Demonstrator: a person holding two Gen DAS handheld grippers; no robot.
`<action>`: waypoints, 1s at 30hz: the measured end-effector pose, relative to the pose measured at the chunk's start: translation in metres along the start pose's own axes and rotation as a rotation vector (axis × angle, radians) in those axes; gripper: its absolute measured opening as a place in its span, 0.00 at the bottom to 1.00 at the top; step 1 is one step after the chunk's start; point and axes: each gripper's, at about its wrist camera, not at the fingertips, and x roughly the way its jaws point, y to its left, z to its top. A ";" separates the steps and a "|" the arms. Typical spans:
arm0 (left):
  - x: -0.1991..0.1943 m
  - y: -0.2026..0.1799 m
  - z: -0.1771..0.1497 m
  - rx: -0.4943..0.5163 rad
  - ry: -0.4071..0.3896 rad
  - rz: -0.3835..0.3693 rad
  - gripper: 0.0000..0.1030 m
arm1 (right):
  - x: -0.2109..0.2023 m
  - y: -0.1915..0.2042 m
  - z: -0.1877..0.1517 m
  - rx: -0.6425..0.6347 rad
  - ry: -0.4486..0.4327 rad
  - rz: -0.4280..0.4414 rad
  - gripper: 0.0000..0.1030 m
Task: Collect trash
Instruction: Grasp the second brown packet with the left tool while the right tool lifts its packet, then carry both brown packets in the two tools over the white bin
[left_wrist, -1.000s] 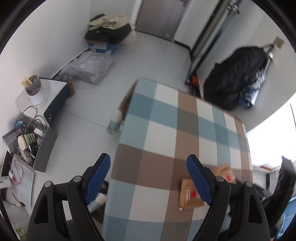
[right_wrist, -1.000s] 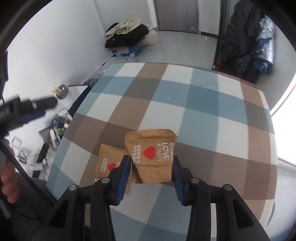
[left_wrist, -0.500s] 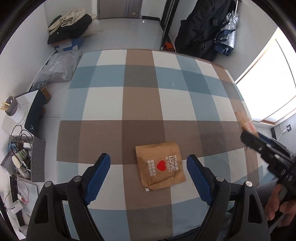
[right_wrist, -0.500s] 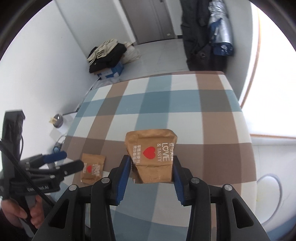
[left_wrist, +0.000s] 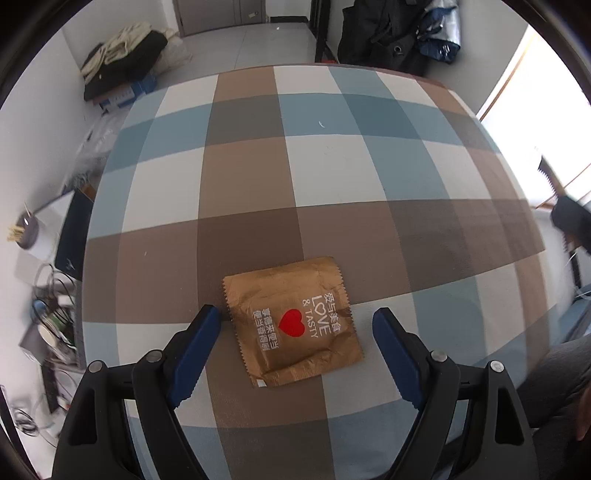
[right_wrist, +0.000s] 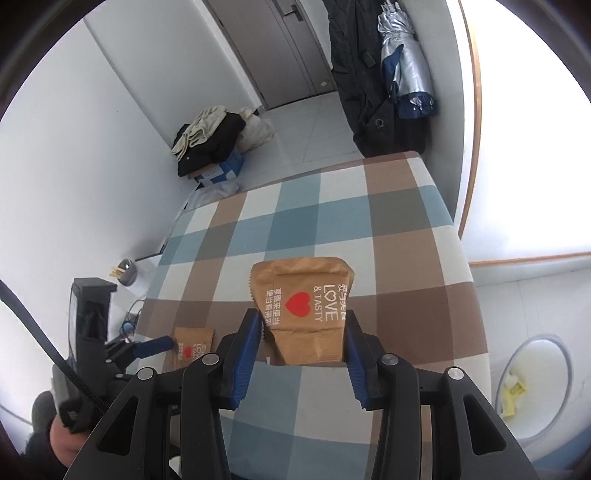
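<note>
A brown paper wrapper with a red heart (left_wrist: 293, 321) lies flat on the checked tablecloth (left_wrist: 314, 177). My left gripper (left_wrist: 295, 317) hangs open just above it, one blue finger on each side, neither touching. In the right wrist view that same wrapper (right_wrist: 192, 348) lies beside the left gripper's blue fingers (right_wrist: 155, 345). My right gripper (right_wrist: 301, 323) is shut on a second heart wrapper (right_wrist: 303, 306), held upright above the table's near edge.
A white bin (right_wrist: 532, 384) with yellow scraps inside stands on the floor to the right of the table. Clothes on a box (right_wrist: 210, 147), a dark coat and a silver umbrella (right_wrist: 406, 66) line the far wall. Cables and a cup holder (left_wrist: 27, 229) crowd the left.
The left gripper swung from the table's left edge to above the flat wrapper and came down closer. The right gripper carried its wrapper toward the table's right side, bringing the bin into view.
</note>
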 end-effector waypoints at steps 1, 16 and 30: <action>0.000 -0.002 -0.002 0.013 -0.008 0.017 0.80 | -0.001 -0.001 0.000 0.003 -0.003 0.001 0.41; -0.008 0.001 0.000 -0.007 -0.031 -0.067 0.36 | -0.012 -0.002 -0.003 -0.007 -0.029 0.005 0.41; -0.008 0.021 0.007 -0.112 -0.015 -0.126 0.35 | -0.024 -0.002 -0.005 0.001 -0.051 0.010 0.41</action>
